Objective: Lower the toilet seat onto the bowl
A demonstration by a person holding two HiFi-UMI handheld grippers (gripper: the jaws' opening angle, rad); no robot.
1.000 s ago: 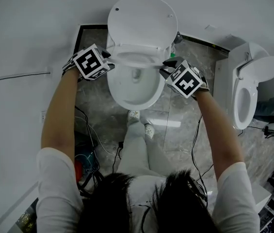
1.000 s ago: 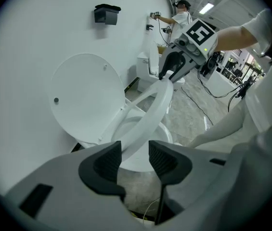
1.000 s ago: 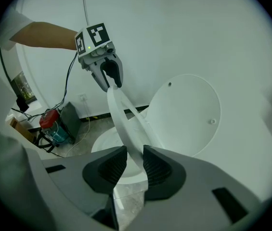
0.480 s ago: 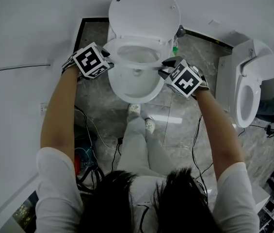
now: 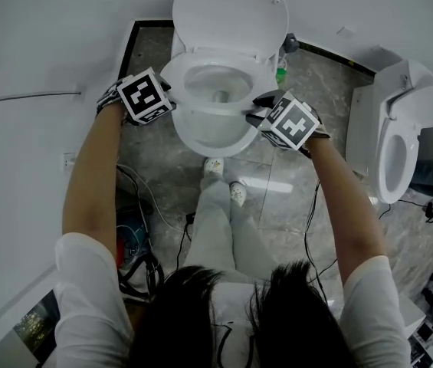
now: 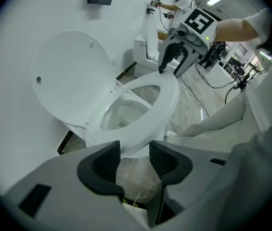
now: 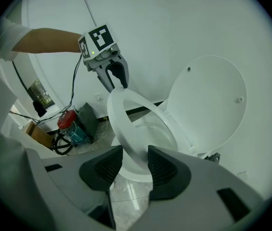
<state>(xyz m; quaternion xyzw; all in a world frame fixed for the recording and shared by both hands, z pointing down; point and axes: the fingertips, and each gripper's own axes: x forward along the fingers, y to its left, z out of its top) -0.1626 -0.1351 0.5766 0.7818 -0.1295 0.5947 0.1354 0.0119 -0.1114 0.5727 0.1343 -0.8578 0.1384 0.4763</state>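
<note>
Jaws on right gripper [image 7: 135,154] just opened around lowered toilet seat [image 7: 118,115].

Two white ceramic toilets: the nearer toilet [image 5: 212,140] between the grey left gripper [image 5: 168,96] and the grey right gripper [image 5: 256,107], whose jaws have just been opening astride the seat [image 7: 116,124]; the farther toilet [image 5: 381,167] beyond the right.

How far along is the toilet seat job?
Partly done: the seat is off the upright lid, tilted above the bowl. Left gripper and right gripper straddle its rim; the right's jaws have just been opening. Remaining: resting it flat.
</note>
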